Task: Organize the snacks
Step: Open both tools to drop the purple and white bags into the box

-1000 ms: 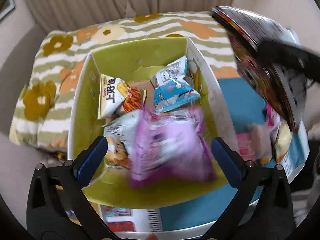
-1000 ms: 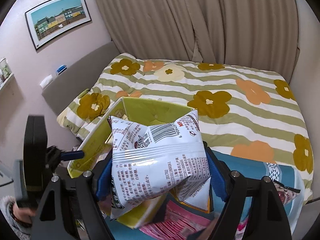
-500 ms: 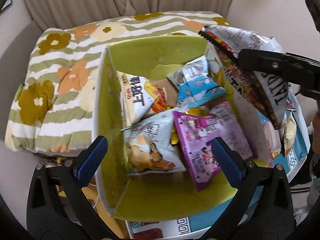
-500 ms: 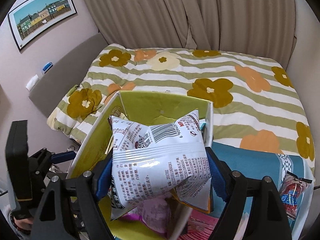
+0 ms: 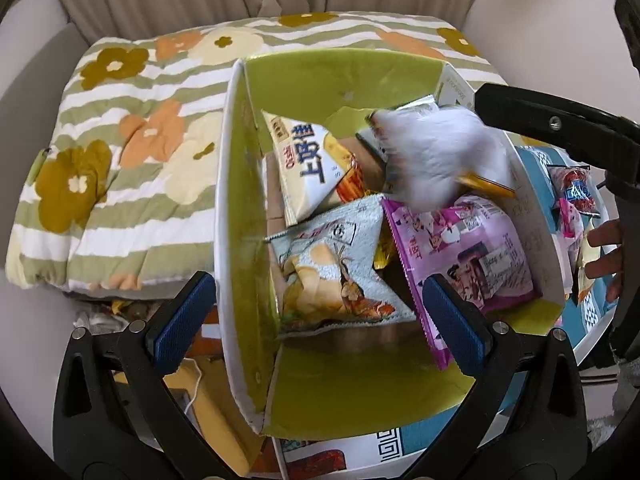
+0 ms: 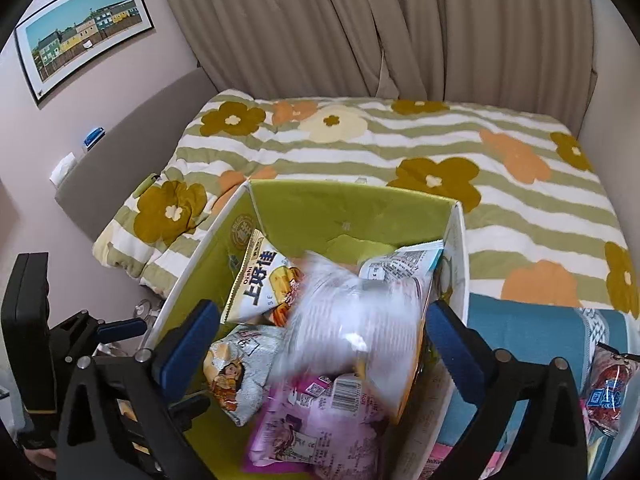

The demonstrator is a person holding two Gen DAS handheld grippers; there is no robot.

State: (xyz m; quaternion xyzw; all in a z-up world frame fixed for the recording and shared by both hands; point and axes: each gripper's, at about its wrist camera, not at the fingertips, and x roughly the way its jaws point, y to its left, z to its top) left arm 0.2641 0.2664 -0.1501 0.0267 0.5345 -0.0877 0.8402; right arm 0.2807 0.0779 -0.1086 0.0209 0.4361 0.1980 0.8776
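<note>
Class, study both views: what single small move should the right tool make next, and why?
Probably swing the right tool toward the red packet on the teal surface. Its jaws stand open, the white bag is a blur above the green box, apparently free of them, and that packet lies outside the box.

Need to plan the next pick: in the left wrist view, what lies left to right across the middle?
Flowered quilt → box wall → yellow-white snack bag → grey chip bag → purple bag → red packet outside the box.
</note>
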